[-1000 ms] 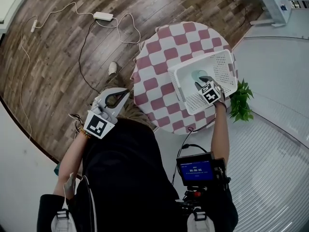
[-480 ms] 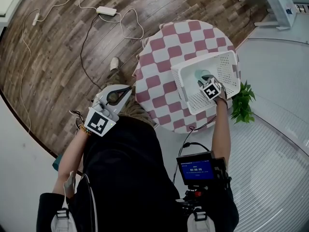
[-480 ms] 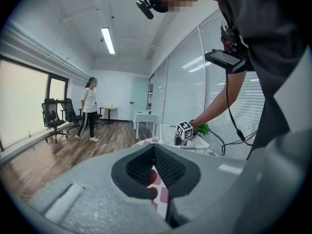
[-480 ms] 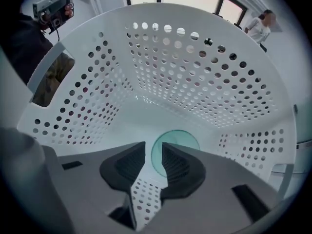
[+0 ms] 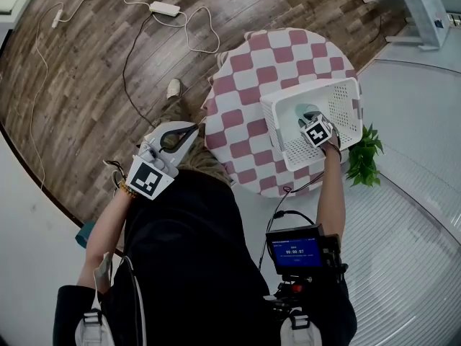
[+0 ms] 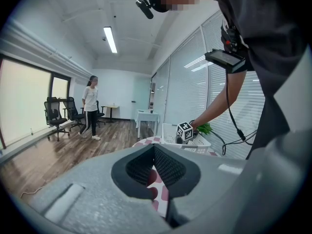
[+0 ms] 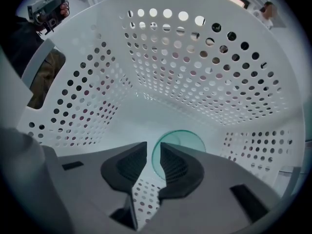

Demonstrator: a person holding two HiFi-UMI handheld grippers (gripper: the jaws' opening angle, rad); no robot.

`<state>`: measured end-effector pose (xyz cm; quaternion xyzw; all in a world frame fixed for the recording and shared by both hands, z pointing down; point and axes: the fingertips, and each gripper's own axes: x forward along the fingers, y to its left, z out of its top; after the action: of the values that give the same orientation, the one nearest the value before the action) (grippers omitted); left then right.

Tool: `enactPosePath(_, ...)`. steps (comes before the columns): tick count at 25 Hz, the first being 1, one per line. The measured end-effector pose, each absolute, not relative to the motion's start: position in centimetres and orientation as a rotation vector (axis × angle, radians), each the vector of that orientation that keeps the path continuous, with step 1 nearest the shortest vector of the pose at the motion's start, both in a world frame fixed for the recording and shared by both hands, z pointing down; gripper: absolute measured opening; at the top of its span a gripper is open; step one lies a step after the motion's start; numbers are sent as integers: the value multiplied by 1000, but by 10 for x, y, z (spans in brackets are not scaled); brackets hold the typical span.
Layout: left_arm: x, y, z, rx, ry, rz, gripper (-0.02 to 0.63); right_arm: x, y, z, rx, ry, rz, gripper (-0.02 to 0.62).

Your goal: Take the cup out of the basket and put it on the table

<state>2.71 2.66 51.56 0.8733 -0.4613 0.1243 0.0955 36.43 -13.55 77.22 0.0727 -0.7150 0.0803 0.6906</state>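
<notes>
Currently, grasp step: right gripper [image 7: 153,155] held inside basket [image 7: 195,72], jaws just closing astride wall of cup [image 7: 187,141] on basket floor, not yet clamped. Left gripper [image 6: 153,147] closed, empty. Required next: firm clamp, straight lift.

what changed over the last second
The right gripper eased lower into the basket, and its jaws have been closing around the rim of the green cup, not yet gripping it. The left gripper, cup and basket stayed put.
</notes>
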Motion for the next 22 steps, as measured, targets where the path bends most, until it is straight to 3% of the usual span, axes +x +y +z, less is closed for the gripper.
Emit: enactPosePath(22,26,28,517,2591,-1358,367,3,369,-138,766,188,-1577,153,21)
